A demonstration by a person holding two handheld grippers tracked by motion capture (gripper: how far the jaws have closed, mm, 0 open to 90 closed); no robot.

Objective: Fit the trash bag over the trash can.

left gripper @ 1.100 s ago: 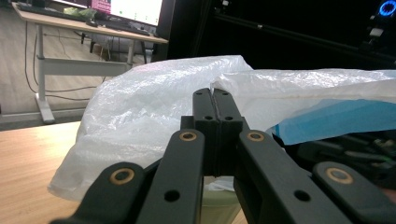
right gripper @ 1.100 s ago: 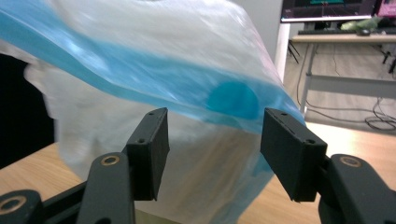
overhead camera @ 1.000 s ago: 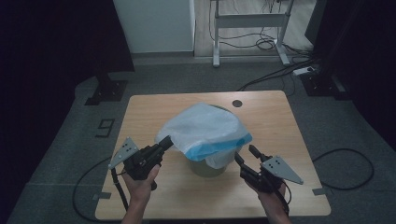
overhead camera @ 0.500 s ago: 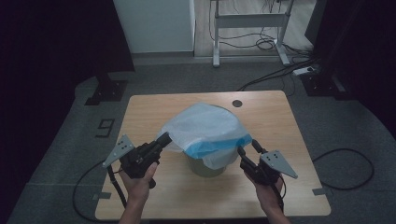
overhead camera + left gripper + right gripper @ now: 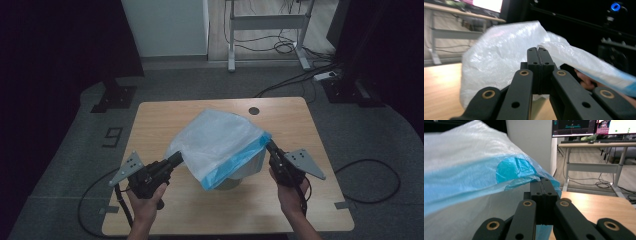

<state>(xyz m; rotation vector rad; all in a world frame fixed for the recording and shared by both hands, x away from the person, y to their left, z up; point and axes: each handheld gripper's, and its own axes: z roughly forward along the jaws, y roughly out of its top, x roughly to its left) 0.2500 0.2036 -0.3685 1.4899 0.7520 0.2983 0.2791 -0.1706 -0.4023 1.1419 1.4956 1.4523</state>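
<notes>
Both your grippers are clamped on the bag (image 5: 220, 145): left gripper (image 5: 176, 159) pinches its white edge, and right gripper (image 5: 270, 148), jaws just closed, bites the blue hem. The mouth stretches between them over the bin (image 5: 247, 170).

One overhead camera, two riding close on the grippers

The high view looks forward and down over the light wooden table (image 5: 165, 120); each gripper view sits just behind its own black jaws, and all three share the translucent white plastic bag with a blue rim (image 5: 220, 142) (image 5: 499, 52) (image 5: 461, 162).
</notes>
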